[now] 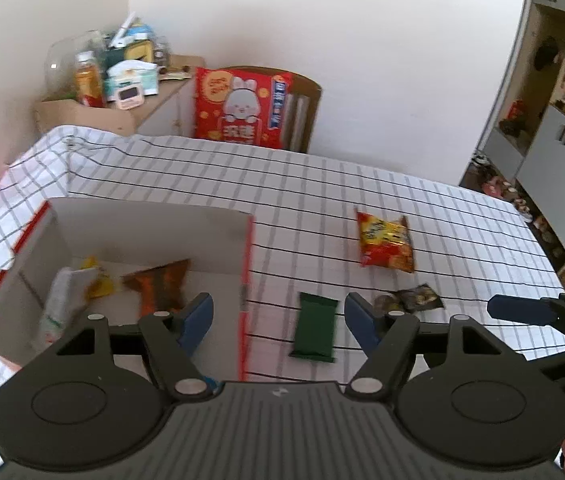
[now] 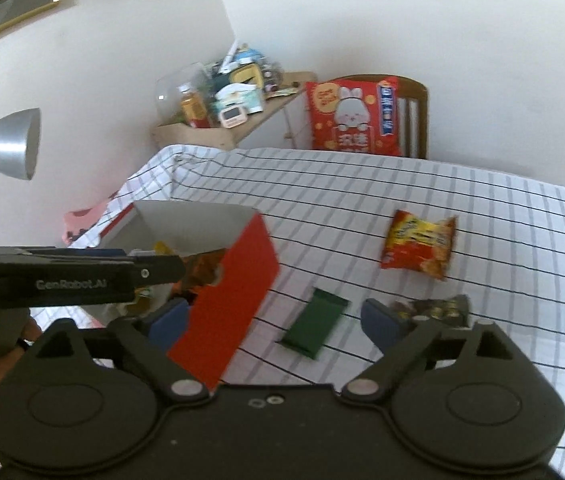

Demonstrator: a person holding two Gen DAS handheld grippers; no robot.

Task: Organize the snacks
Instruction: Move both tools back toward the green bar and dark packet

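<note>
both grippers hang open and empty: left gripper (image 1: 278, 316) straddles the red cardboard box's (image 1: 247, 280) wall, right gripper (image 2: 272, 320) above the dark green flat packet (image 2: 314, 324). red-and-yellow crinkly snack bag (image 2: 418, 245) lies farther back on the checked tablecloth (image 2: 362, 192).

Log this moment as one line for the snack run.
left tool: open, empty | right tool: open, empty | red box: holds snacks | on cloth: green bar, red-yellow packet, dark packet

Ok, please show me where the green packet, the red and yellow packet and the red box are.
green packet (image 1: 314, 328): left wrist view, middle of wrapper.
red and yellow packet (image 1: 385, 243): left wrist view, centre of front face.
red box (image 2: 228, 304): right wrist view, red outer side wall.
</note>
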